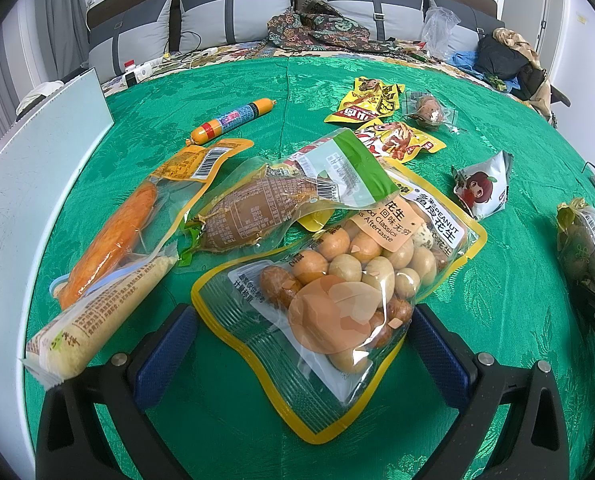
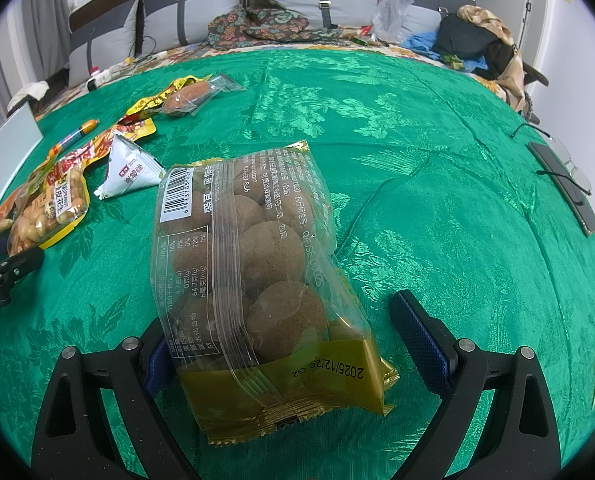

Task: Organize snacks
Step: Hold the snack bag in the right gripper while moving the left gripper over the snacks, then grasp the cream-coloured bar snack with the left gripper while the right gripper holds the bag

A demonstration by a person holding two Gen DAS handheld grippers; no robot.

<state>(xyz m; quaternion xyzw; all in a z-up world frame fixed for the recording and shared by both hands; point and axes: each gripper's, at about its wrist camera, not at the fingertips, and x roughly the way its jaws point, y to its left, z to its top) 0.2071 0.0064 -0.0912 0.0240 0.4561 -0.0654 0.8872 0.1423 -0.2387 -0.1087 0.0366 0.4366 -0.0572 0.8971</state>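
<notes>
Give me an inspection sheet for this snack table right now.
Surface: green patterned tablecloth, creased.
Job's things: yellow-edged clear peanut bag between the left gripper jaws; clear gold-ended bag of brown balls between the right gripper jaws; orange sausage stick, white triangular packet lying loose.
Clutter: dark phone, wire-rimmed glasses at the right edge.
Grippers: both open.
Cables: thin black cable by the phone.
Surroundings: grey cushions behind.
</notes>
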